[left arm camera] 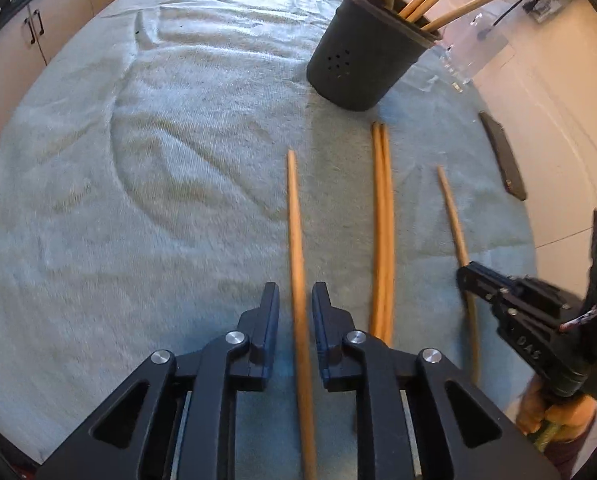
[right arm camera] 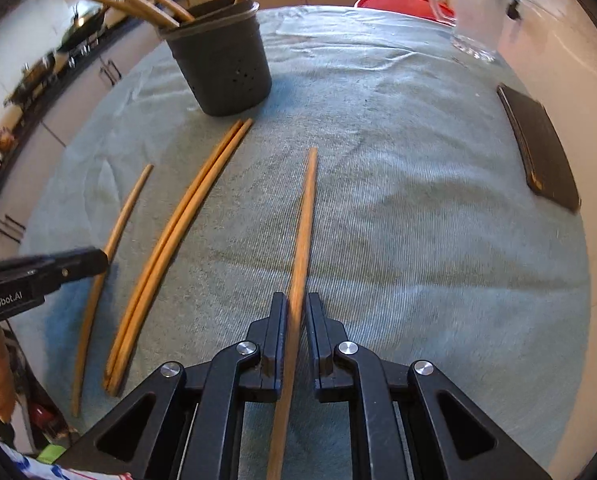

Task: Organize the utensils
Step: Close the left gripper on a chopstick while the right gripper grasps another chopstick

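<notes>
Fingers [right arm camera: 287, 322] of right gripper [right arm camera: 296, 316] clamped on one chopstick [right arm camera: 304, 224]; left gripper [left arm camera: 295, 308] slightly apart around another chopstick [left arm camera: 296, 232]. Both lying lengthwise toward holder [right arm camera: 222, 68], pair [right arm camera: 186, 216] on desk [right arm camera: 418, 200] between.

chopsticks: four wooden, flat on towel; pair [right arm camera: 170, 236] touching, singles [left arm camera: 298, 280] [right arm camera: 302, 248] either side
holder [left arm camera: 362, 60]: dark, upright, holds more chopsticks

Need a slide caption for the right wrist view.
Right gripper shut on one chopstick; three more lie left, near the holder.
</notes>
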### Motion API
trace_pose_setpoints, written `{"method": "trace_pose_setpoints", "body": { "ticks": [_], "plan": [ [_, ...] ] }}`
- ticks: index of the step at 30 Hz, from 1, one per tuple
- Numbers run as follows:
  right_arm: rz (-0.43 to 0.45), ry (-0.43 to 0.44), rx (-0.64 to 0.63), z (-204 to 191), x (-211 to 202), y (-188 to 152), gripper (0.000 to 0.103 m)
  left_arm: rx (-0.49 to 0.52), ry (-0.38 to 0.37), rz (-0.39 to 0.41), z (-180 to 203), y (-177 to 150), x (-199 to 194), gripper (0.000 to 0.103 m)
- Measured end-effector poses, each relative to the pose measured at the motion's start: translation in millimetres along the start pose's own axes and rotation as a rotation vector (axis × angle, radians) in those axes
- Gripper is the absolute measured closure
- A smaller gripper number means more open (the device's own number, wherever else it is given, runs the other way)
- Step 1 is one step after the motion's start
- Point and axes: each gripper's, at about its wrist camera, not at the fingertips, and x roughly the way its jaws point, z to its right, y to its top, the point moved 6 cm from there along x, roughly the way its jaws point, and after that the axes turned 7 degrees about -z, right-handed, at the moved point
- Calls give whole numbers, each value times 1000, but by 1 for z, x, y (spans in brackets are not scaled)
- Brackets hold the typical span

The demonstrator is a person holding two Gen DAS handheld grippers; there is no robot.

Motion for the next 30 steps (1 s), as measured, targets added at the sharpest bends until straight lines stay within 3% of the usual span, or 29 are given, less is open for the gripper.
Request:
{"method": "trace_pose_setpoints", "body": {
  "ticks": [19,23,30],
  "plan": [
    [-241,-73,-81,2,22,68,94,87,54,-74,11,41,15,87],
    [-199,-88,-100,-2,20,69,96,115,60,-40,9,34,11,97],
    [-14,-14,-10,11,-12,57,97,131,12,156,15,20,-41,97]
  ]
}}
